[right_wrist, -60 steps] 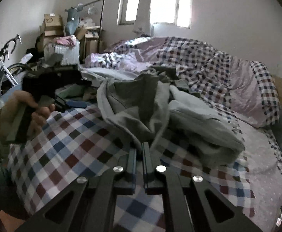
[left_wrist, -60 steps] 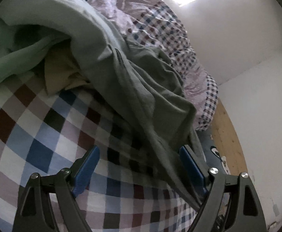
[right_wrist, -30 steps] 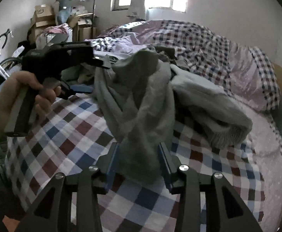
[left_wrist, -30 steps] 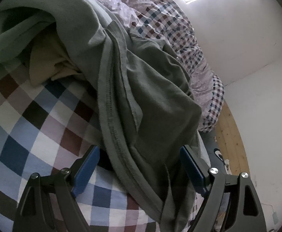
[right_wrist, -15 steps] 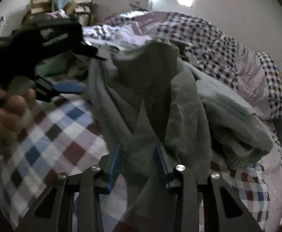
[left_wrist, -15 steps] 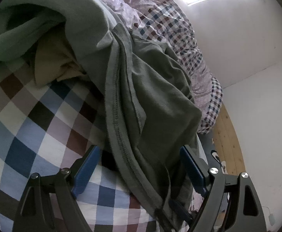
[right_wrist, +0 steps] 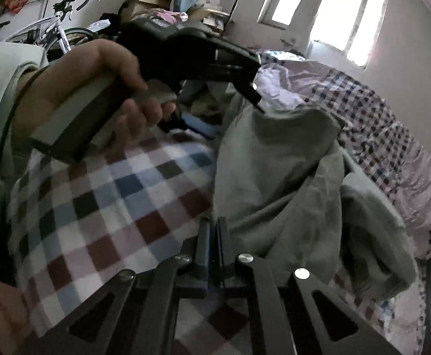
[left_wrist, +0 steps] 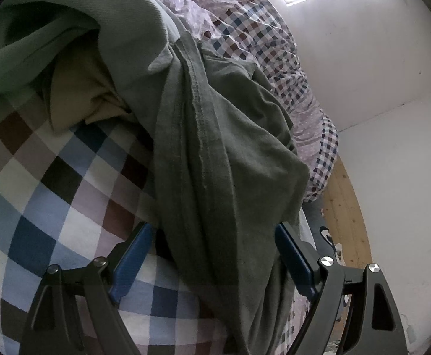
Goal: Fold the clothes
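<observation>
The right gripper (right_wrist: 214, 230) has just pinched shut on the grey shirt's (right_wrist: 277, 183) edge over the checked bed (right_wrist: 103, 207), while the left gripper (left_wrist: 212, 254) waits wide open around its hem, so spreading can begin.

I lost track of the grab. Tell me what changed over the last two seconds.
The right tongs opened around the grey-green garment, then shut on its edge. The left tongs moved closer until the garment lay between their open jaws. The checked bedcover and pile stayed put.
</observation>
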The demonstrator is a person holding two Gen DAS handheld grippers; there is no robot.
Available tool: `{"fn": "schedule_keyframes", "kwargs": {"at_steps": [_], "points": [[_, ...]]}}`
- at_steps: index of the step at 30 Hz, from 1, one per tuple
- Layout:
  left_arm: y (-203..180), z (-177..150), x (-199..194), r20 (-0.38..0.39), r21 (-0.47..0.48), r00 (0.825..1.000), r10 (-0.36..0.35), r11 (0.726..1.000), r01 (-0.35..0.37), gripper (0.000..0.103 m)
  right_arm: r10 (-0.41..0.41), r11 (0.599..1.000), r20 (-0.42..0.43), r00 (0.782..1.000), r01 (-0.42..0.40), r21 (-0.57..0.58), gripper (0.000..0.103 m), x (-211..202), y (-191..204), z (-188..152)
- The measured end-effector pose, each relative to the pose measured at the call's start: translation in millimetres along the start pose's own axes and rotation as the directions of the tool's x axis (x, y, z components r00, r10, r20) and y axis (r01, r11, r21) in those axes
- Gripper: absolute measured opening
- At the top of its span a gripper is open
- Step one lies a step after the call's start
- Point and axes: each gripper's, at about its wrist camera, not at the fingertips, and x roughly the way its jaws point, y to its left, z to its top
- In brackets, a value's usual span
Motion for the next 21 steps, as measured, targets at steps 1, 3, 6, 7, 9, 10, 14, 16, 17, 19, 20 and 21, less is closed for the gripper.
{"fn": "schedule_keyframes", "kwargs": {"at_steps": [1,3,6,7,9,10,14,16,17,19,20,21], "points": [[0,0,0,0.003,0.001,1.000,0.000,1.000,0.000,0.088,0.009,1.000,-0.002,1.000,-0.009,0.013,0.006,-1,-3,-2],[-1,0,1,0.007,0.004,1.000,-0.001,1.000,0.001,0.088,0.027,0.999,0.001,1.000,-0.027,0.038,0.008,-4,-8,-5],[-2,2,4,0.011,0.012,1.000,-0.004,1.000,0.004,0.088,0.075,0.992,0.017,0.997,-0.077,0.099,0.028,-11,-17,-10],[-3,2,5,0.011,0.014,1.000,-0.005,1.000,0.005,0.088,0.088,0.989,0.026,0.996,-0.090,0.115,0.039,-15,-15,-11],[-4,3,7,0.011,0.017,1.000,-0.005,1.000,0.005,0.088,0.108,0.984,0.037,0.994,-0.112,0.137,0.043,-20,-17,-12],[-4,4,7,0.011,0.019,1.000,-0.004,1.000,0.003,0.088,0.109,0.983,0.039,0.993,-0.114,0.142,0.044,-22,-17,-13],[-6,3,10,0.013,0.032,1.000,0.018,0.999,-0.019,0.088,0.105,0.983,0.041,0.994,-0.110,0.148,0.048,-24,-20,-12],[-9,3,14,0.004,0.041,0.999,0.042,0.998,-0.042,0.080,0.100,0.983,0.040,0.994,-0.105,0.148,0.049,-24,-22,-12],[-10,3,16,-0.004,0.043,0.999,0.051,0.998,-0.051,0.069,0.097,0.984,0.040,0.995,-0.102,0.149,0.049,-23,-25,-11],[-9,3,18,-0.007,0.038,0.998,0.069,0.997,-0.069,0.053,0.096,0.980,0.042,0.995,-0.101,0.170,0.051,-25,-31,-13],[-9,4,17,0.002,0.031,0.997,0.076,0.997,-0.076,0.045,0.095,0.977,0.044,0.994,-0.102,0.186,0.052,-26,-35,-15],[-8,4,14,0.019,0.023,0.997,0.075,0.997,-0.076,0.041,0.097,0.974,0.047,0.994,-0.105,0.203,0.053,-28,-39,-17]]}}
